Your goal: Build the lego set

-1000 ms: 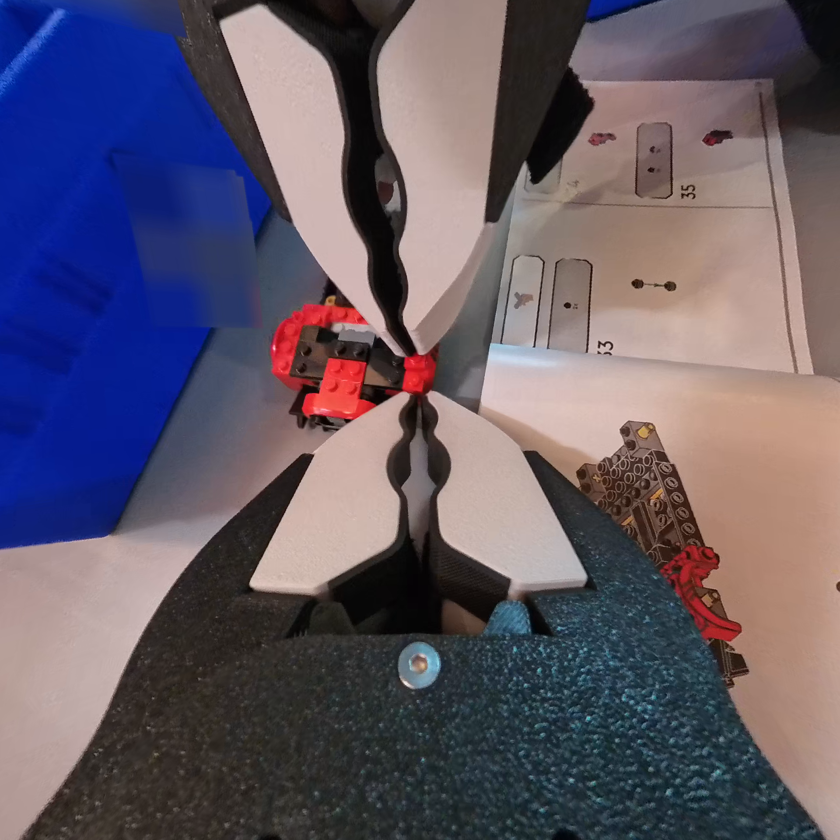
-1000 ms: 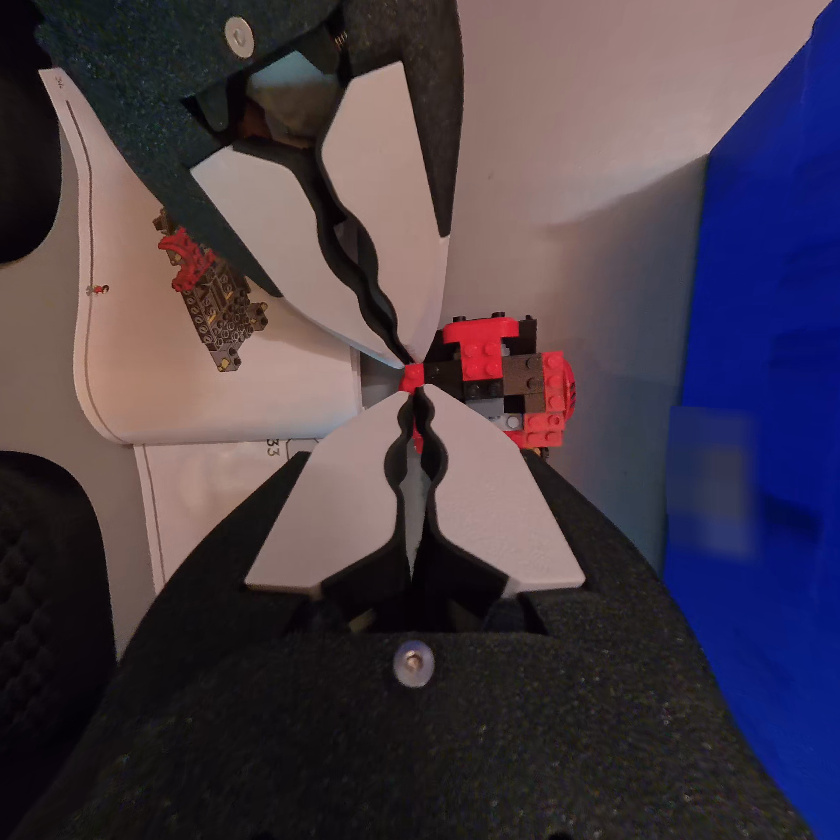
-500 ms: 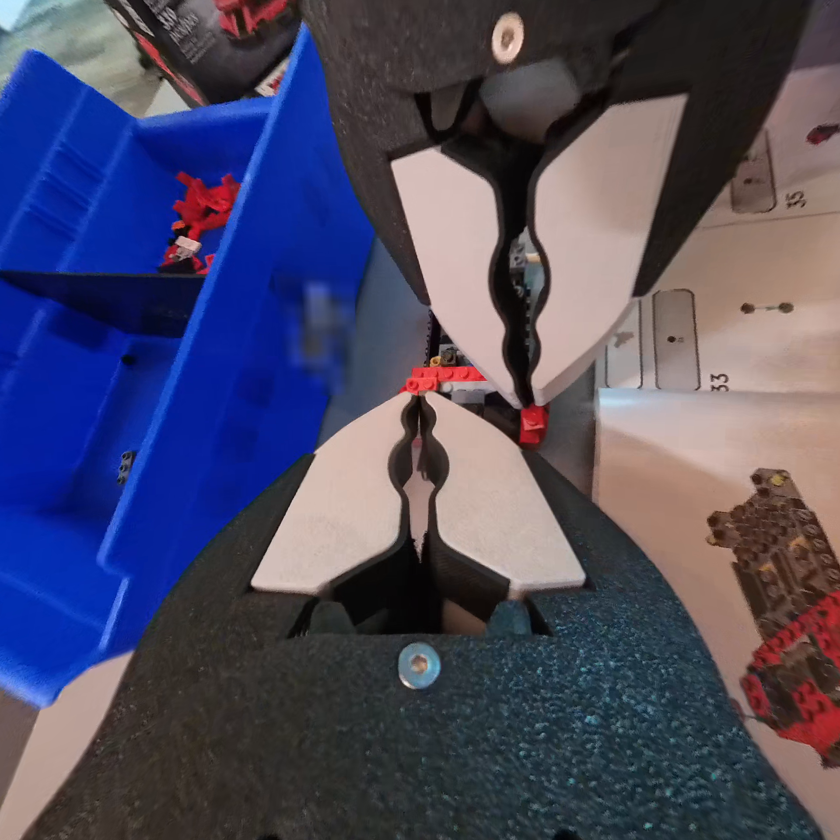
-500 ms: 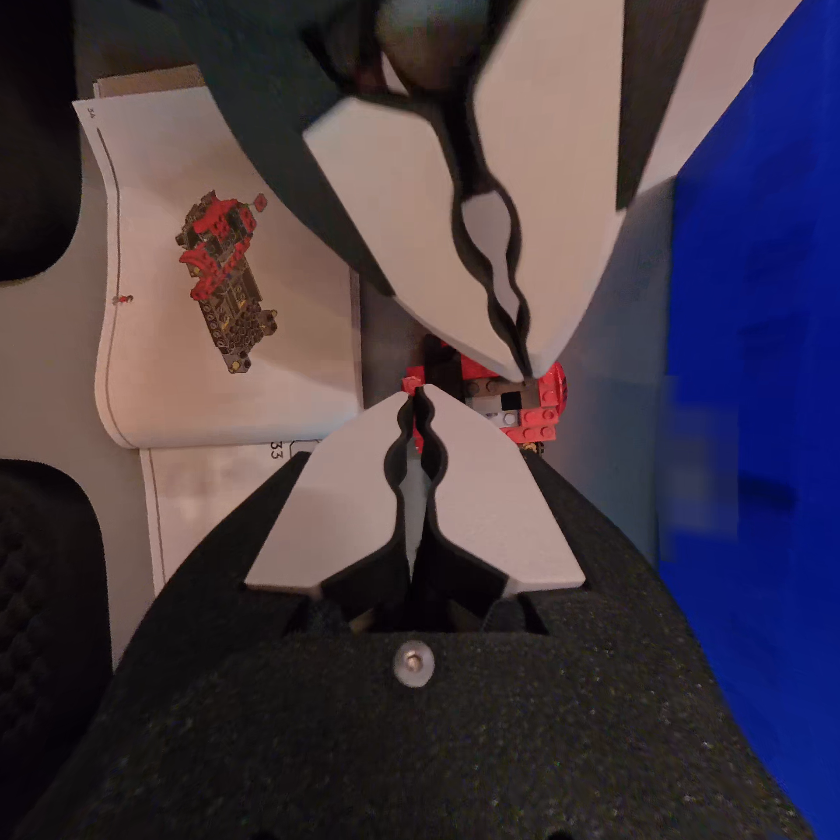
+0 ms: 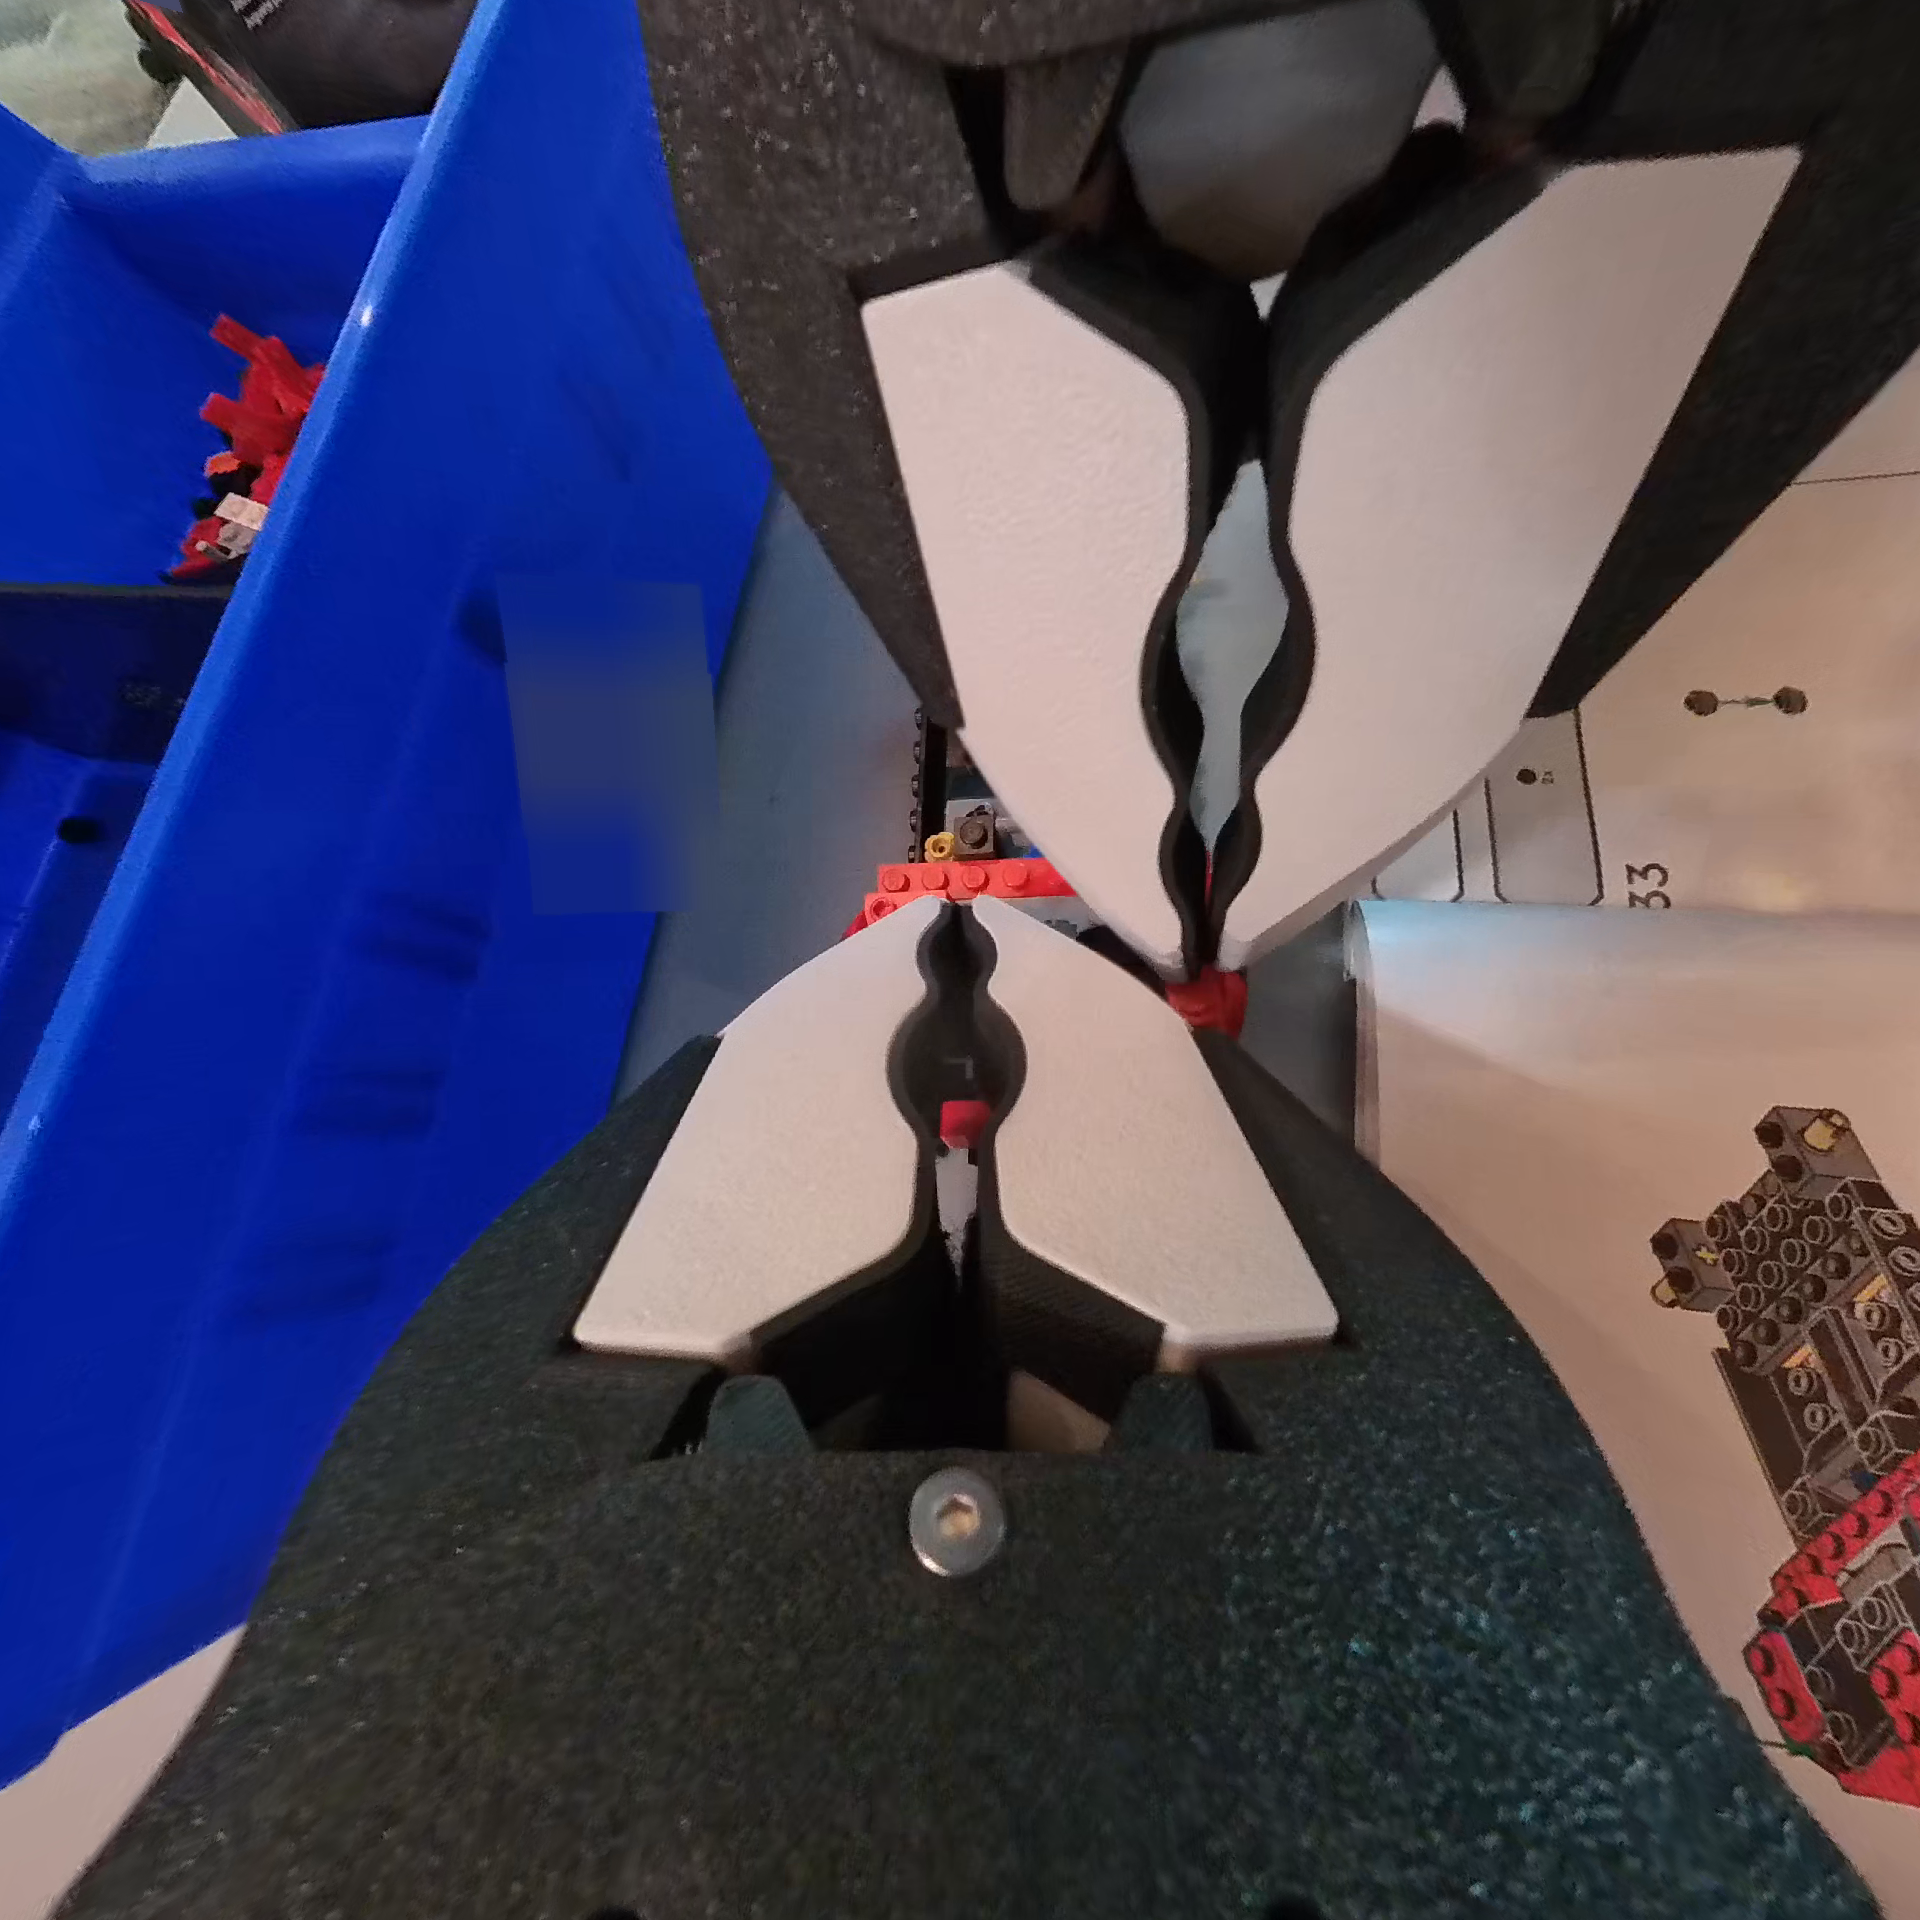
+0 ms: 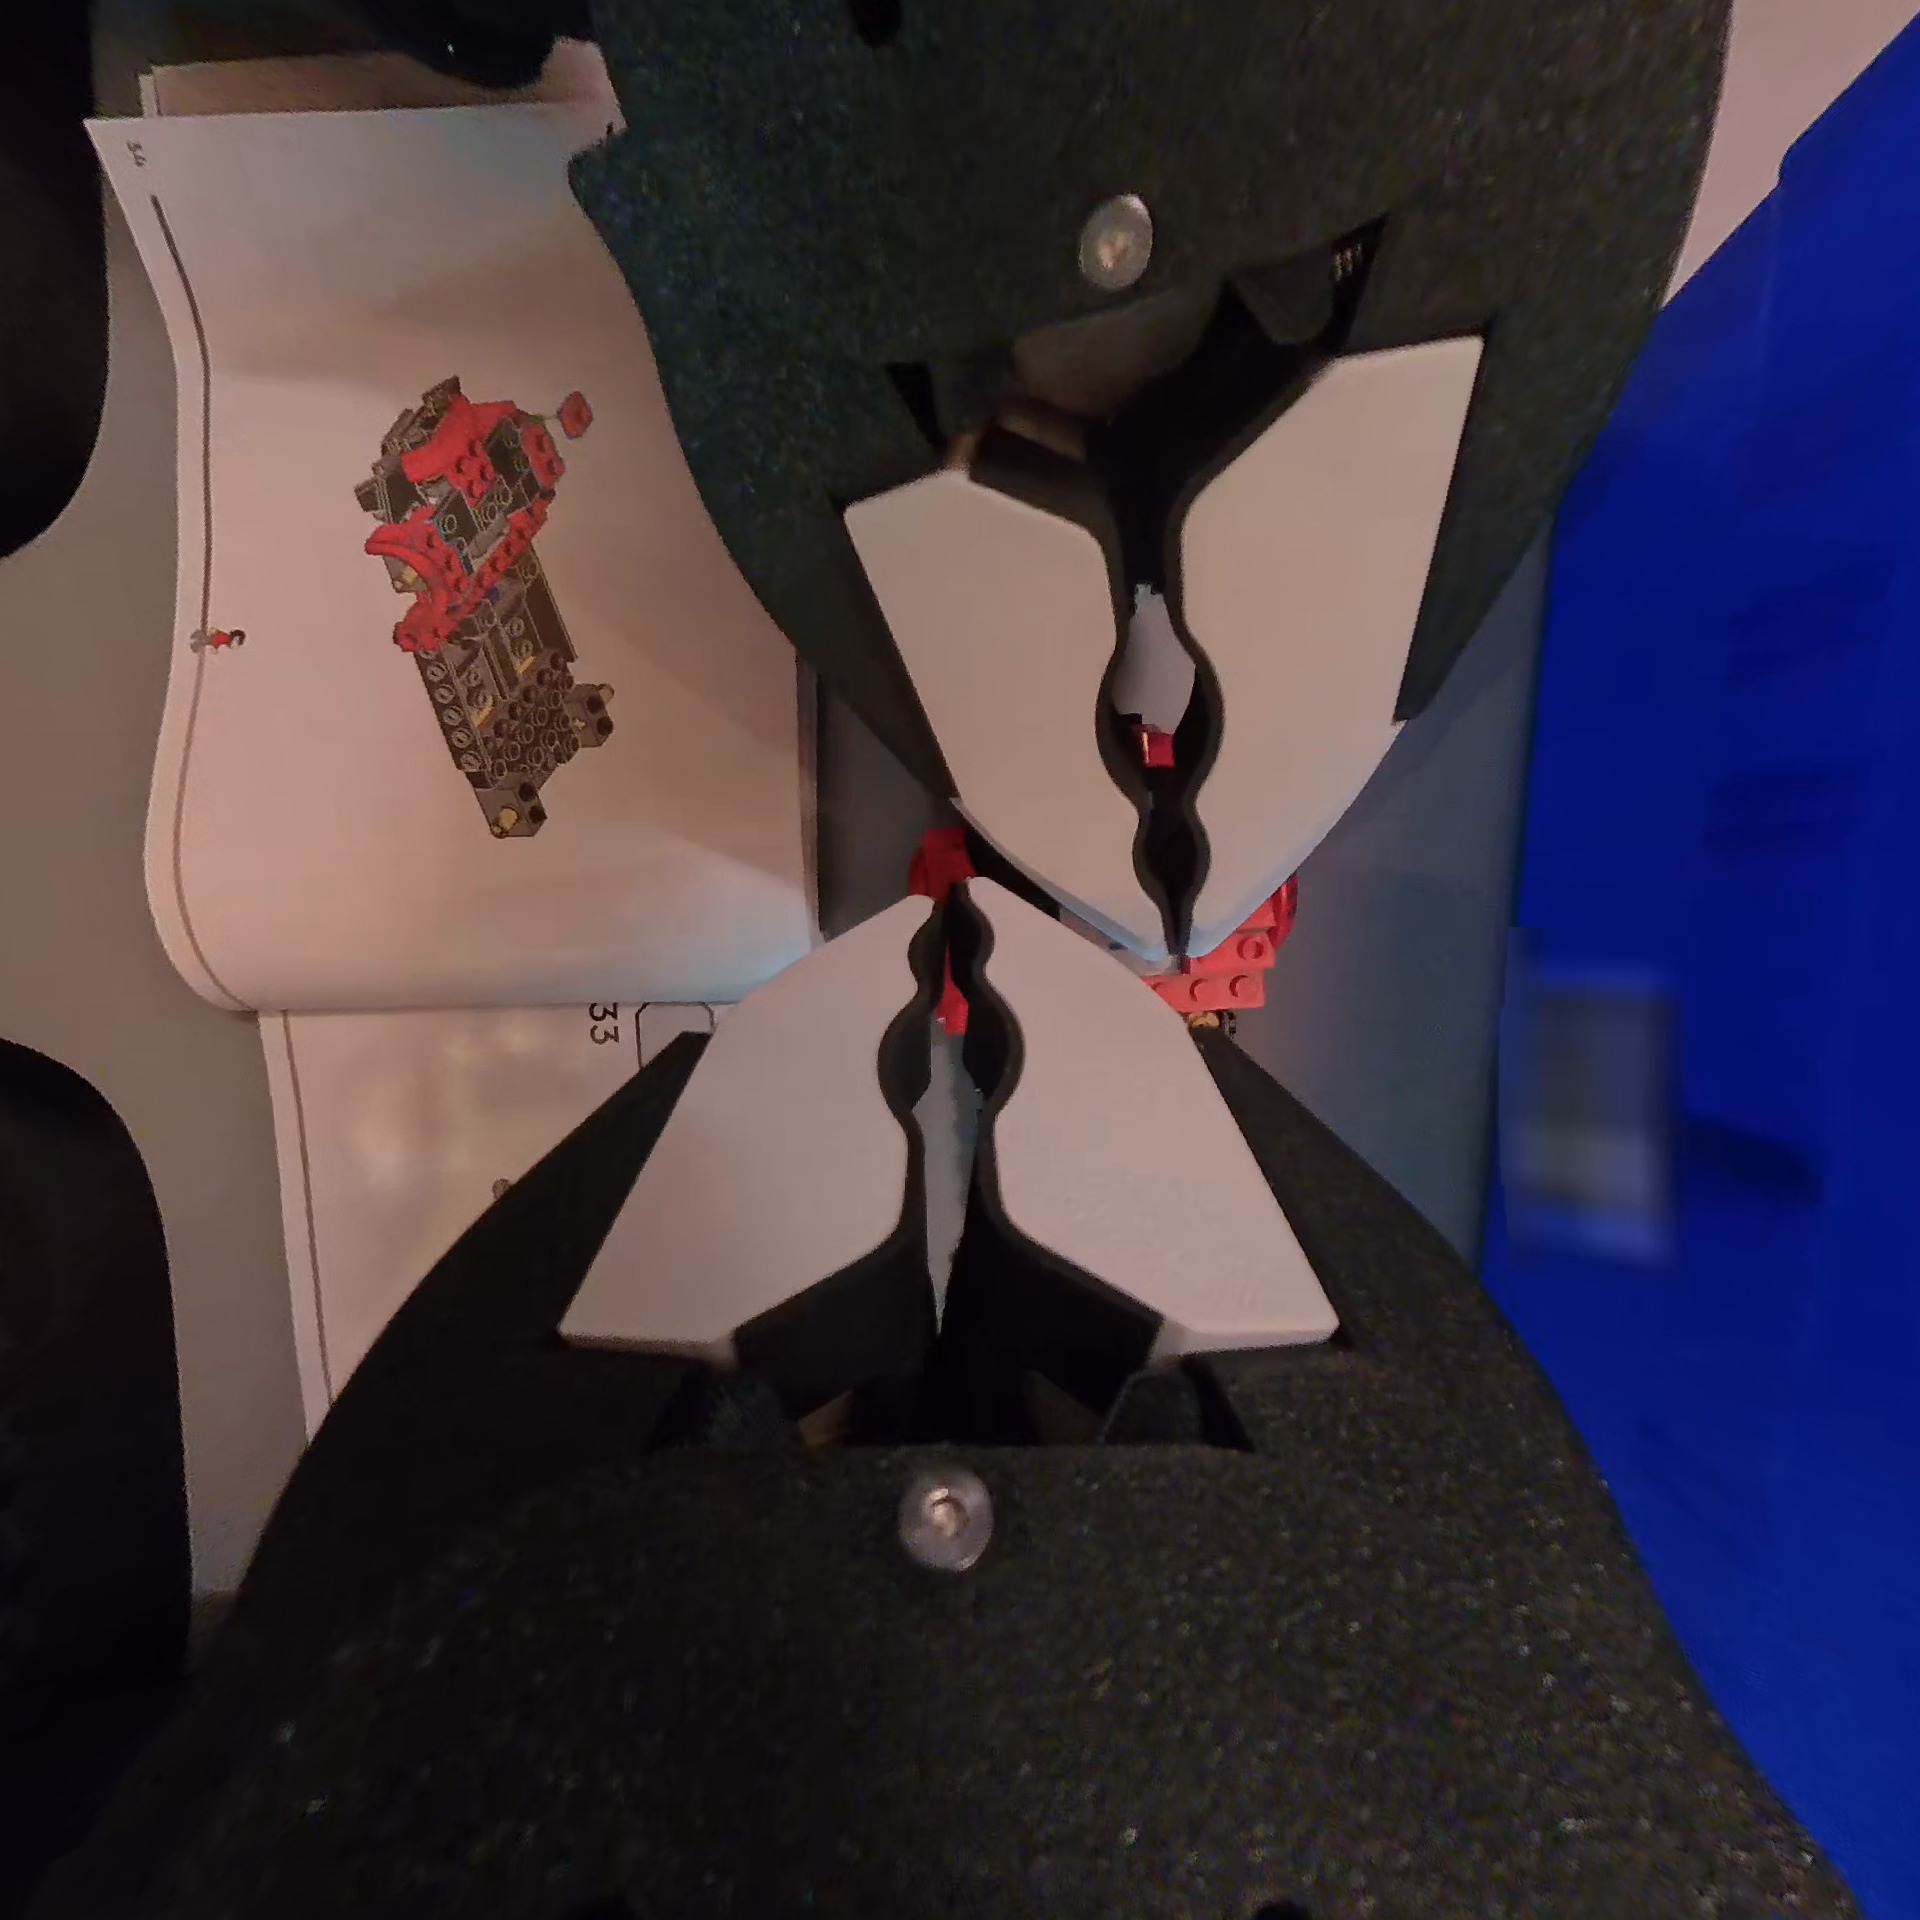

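My left gripper is at the bottom of the left wrist view, shut on the red and black lego model, which is mostly hidden behind the fingers. My right gripper comes in from above, shut on a small red piece just right of the model. In the right wrist view my right gripper pinches the small red piece at its tips. The left gripper reaches down from the top onto the model. The two pairs of tips are almost touching.
A blue parts bin stands close on the left and holds loose red pieces; it also shows in the right wrist view. The open instruction booklet lies under and beside the grippers and also shows in the right wrist view. Spacing between my two grippers at the tips: around 4 cm.
A second ago both grippers met tip to tip at the red piece on the model's end. The right gripper now holds that piece beside the left tips, and the model has turned.
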Demonstrator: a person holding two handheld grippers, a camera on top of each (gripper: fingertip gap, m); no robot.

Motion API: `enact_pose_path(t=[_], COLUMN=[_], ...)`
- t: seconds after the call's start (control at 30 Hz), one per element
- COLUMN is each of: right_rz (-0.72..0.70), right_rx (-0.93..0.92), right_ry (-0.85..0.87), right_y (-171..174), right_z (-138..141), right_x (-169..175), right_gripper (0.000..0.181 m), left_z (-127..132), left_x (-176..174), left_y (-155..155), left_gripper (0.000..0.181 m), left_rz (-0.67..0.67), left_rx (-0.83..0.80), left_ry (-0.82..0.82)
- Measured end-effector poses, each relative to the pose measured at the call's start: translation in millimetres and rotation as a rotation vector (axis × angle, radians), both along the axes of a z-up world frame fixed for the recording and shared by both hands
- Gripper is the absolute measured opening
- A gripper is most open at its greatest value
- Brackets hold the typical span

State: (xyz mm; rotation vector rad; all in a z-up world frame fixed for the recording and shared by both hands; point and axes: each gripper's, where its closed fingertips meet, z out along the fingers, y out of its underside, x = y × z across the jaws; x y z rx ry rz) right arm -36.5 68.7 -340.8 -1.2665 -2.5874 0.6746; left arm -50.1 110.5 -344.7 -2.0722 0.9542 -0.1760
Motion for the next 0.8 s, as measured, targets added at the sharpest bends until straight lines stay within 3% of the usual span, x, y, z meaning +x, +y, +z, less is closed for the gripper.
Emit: enact_pose_path(t=[0.4, 0.63, 0.7, 0.8], right_rz=[-0.050, -0.075, -0.085, -0.116], right_rx=[-0.027, -0.031, -0.028, -0.052], right_ry=[0.003, 0.006, 0.008, 0.007], right_y=[2, 9, 14, 21], right_z=[4, 5, 5, 3], right_x=[2, 4, 5, 6], right_gripper=[0.000, 0.005, 0.027, 0.050], left_z=[-6, 16, 21, 16], left_x=[1, -11, -20, -30], left_y=[1, 0, -2, -17], left_gripper=[0.000, 0.003, 0.011, 0.049], left_rz=[0.011, 0.030, 0.039, 0.000], left_rx=[-0.015, 0.022, 0.030, -0.048], left_ry=[-0.035, -0.074, -0.057, -0.008])
